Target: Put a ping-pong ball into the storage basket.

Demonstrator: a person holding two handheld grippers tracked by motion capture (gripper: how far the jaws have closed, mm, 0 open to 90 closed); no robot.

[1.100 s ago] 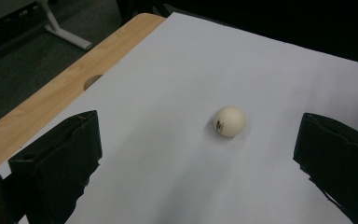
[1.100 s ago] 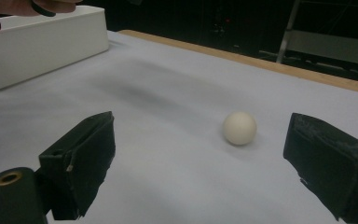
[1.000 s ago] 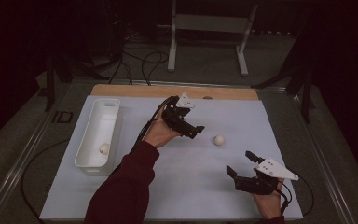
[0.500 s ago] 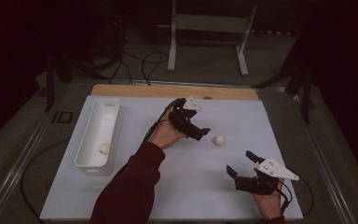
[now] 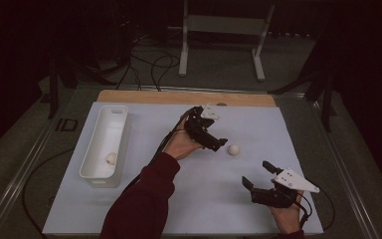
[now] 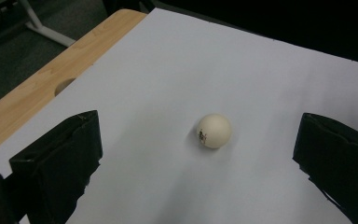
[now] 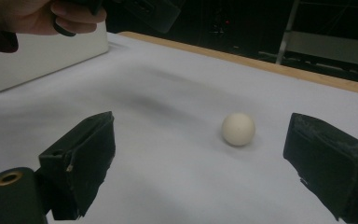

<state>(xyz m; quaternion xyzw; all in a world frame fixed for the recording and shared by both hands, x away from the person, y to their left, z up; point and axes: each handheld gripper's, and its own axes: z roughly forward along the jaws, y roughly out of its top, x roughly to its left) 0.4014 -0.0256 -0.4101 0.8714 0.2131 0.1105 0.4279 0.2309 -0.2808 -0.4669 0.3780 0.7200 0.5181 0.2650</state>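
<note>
Since 1 second ago I've carried my left claw [image 5: 218, 143] rightward, jaws spread, near the ball [image 5: 234, 149]; right claw [image 5: 258, 175] hangs agape over the counter [image 5: 144, 209].

Light: dim; the room beyond falls off into near black on both sides.
Bench [image 5: 189, 97]: pale wood, a bare strip showing along the far edge, with a round hole [image 5: 222, 104] cut into it.
Cover: a white sheet [image 5: 179, 199] spread over most of the bench top.
Floor [image 5: 219, 64]: dark grey, carpet-like, behind the bench.
Stand [image 5: 224, 30]: light grey metal frame on two long feet, on the floor well behind the bench.
Cables [image 5: 154, 64]: black loops lying on the floor, left of the stand.
Frame: metal rail [image 5: 25, 169] running along the bench's left side.
</note>
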